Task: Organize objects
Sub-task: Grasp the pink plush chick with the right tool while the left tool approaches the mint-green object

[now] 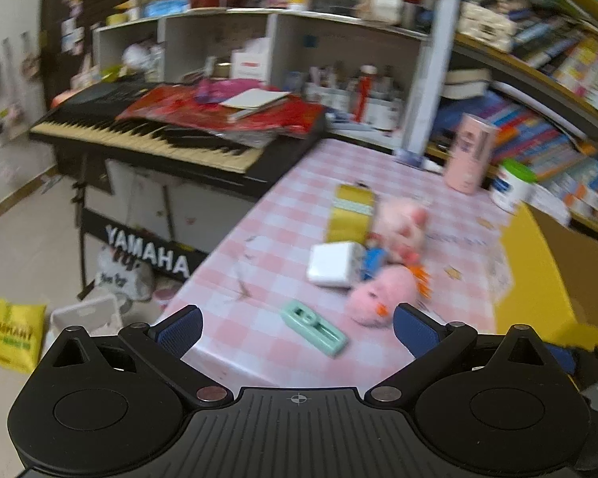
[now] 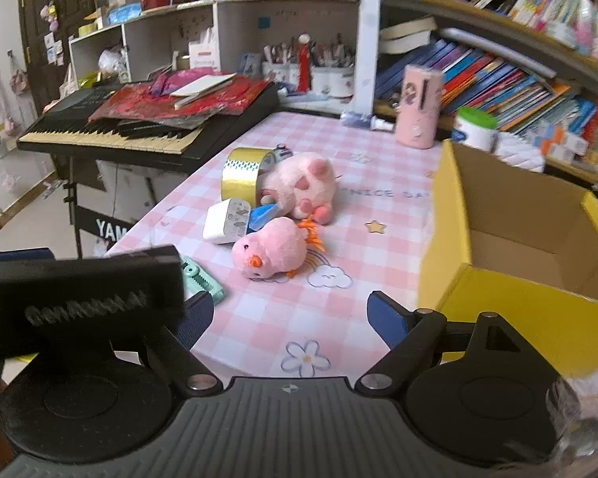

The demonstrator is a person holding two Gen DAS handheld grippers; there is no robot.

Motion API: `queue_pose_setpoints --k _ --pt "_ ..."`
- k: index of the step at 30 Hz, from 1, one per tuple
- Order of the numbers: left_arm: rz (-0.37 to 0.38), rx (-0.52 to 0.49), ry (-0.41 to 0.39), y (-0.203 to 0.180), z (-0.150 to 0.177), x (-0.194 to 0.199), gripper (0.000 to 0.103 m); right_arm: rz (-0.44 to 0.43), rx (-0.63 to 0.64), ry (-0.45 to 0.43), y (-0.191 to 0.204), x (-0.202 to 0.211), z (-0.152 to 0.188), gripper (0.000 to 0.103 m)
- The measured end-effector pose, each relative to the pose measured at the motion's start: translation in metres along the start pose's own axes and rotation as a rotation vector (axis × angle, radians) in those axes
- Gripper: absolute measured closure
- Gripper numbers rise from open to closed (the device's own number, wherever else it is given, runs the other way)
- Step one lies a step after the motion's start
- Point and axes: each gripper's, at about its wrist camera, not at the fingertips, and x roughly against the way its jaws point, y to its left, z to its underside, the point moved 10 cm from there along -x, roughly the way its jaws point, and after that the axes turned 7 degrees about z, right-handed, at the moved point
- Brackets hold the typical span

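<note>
A pile lies mid-table: a pink plush chick (image 2: 273,249) (image 1: 380,294), a pink plush pig (image 2: 305,183) (image 1: 402,225), a gold tape roll (image 2: 245,173) (image 1: 349,211), a white charger block (image 2: 227,221) (image 1: 333,265) and a blue item (image 2: 263,213). A mint green case (image 1: 315,328) (image 2: 201,283) lies nearest. An open yellow cardboard box (image 2: 510,235) (image 1: 534,275) stands at the right. My left gripper (image 1: 297,328) is open and empty, just short of the green case. My right gripper (image 2: 291,316) is open and empty over the table's near edge.
The table has a pink checked cloth (image 2: 370,207). A Yamaha keyboard (image 2: 111,127) stands at its left, with red papers on it. A pink cylinder (image 2: 418,105) and a green-lidded white tub (image 2: 474,127) stand at the back, before bookshelves. The left gripper's body (image 2: 79,298) blocks the right view's lower left.
</note>
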Motion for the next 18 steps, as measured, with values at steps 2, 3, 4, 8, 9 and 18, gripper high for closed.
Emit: queue_pose_setpoints --k 2,3,4,8,9,18 --pt "-0.037 0.036 -0.001 0.010 -0.003 -0.008 0.001 -0.018 0.003 0.014 0.001 -0.014 -0.005 0.018" --pt "-0.057 0.054 0.003 0.015 -0.004 -0.012 0.001 -0.026 0.005 0.021 0.001 -0.022 -0.007 0.018" --pt "-0.073 0.069 0.009 0.020 -0.004 -0.017 0.001 -0.035 0.006 0.028 0.001 -0.029 -0.008 0.018" --pt "-0.128 0.097 0.036 0.032 -0.005 -0.029 0.001 -0.073 0.034 0.062 0.007 -0.061 -0.014 0.018" --pt "-0.140 0.100 0.035 0.035 -0.006 -0.030 0.001 -0.078 0.048 0.069 0.009 -0.068 -0.014 0.018" --pt "-0.207 0.130 0.072 0.049 -0.004 -0.041 0.001 -0.070 0.170 0.095 0.023 -0.130 -0.015 0.000"
